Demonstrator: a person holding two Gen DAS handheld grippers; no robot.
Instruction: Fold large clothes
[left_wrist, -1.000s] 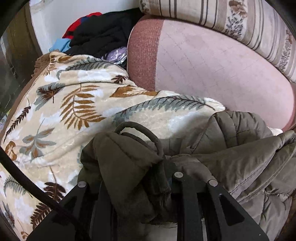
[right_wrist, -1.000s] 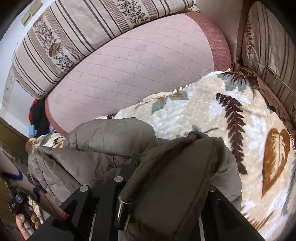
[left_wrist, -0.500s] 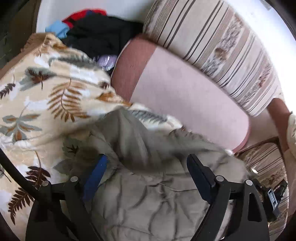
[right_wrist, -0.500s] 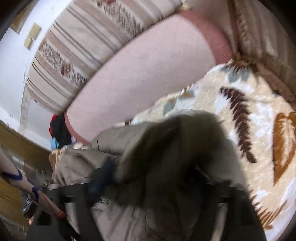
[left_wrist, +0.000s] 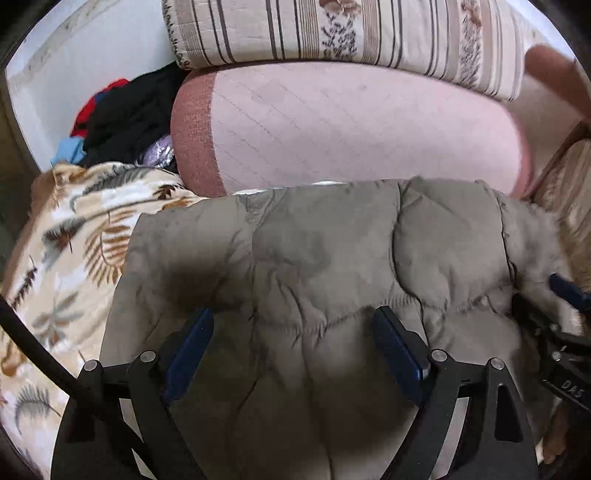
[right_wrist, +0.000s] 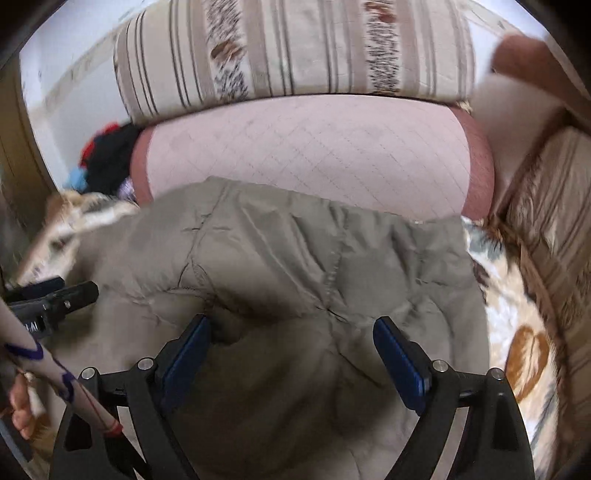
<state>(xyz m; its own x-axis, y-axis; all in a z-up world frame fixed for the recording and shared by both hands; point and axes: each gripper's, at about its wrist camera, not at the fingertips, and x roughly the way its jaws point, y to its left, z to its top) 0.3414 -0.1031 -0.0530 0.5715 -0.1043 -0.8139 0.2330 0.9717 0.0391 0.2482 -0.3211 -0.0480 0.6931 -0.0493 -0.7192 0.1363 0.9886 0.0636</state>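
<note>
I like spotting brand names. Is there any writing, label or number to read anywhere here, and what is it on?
"DAS", pale letters on the black body of the right gripper, at the right edge of the left wrist view; it may be cut off.
Pale marks on the left gripper in the right wrist view: too blurred to read.
Nothing readable on the jacket, blanket or cushions.

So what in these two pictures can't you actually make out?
- The coat: its near end is cut off by the bottom edge in both views, behind the fingers; zip and sleeves not visible.
- The leaf blanket: right wrist view, blurred by motion; mostly under the coat.
- The clothes pile: left wrist view, half hidden behind the pink cushion; single garments can't be told apart.
</note>
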